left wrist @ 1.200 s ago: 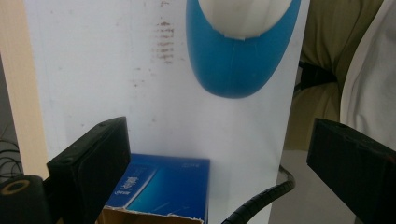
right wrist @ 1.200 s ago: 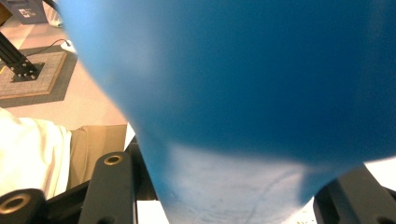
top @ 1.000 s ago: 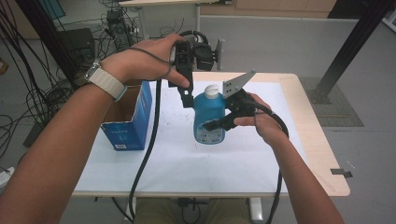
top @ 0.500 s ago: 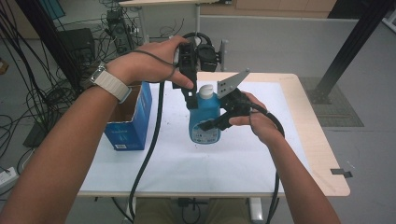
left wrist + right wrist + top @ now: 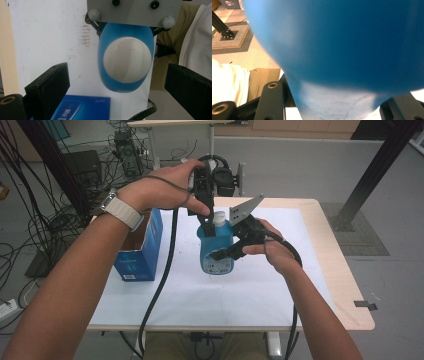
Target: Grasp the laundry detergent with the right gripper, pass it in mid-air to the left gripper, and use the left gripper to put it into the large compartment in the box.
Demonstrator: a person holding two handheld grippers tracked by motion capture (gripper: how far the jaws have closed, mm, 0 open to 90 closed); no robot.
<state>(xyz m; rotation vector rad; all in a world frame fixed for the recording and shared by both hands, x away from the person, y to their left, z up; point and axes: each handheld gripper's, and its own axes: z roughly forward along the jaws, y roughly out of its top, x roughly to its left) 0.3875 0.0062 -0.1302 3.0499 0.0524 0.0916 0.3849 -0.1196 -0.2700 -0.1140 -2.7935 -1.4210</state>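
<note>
A blue bottle [image 5: 216, 251] with a white cap [image 5: 218, 217] stands upright over the white-topped table [image 5: 280, 285]. My right gripper [image 5: 227, 252] is shut on its body from the right, and its grey plate [image 5: 245, 210] sticks up beside the cap. Up close, the bottle [image 5: 337, 45] sits between the right gripper's [image 5: 334, 107] black jaws. My left gripper [image 5: 209, 222] points down over the bottle's top. Seen from above, the cap [image 5: 127, 60] lies between the left gripper's [image 5: 117, 75] open jaws, which stand well apart from it on both sides.
An open blue cardboard box [image 5: 137, 252] stands on the table's left part, also below the bottle as the box [image 5: 82, 107]. Cables and equipment [image 5: 220, 172] lie behind the table. A black frame post [image 5: 370, 175] rises at the right.
The right gripper has shifted the bottle slightly left, so its cap now sits right under the left gripper. The left hand has stayed in place.
</note>
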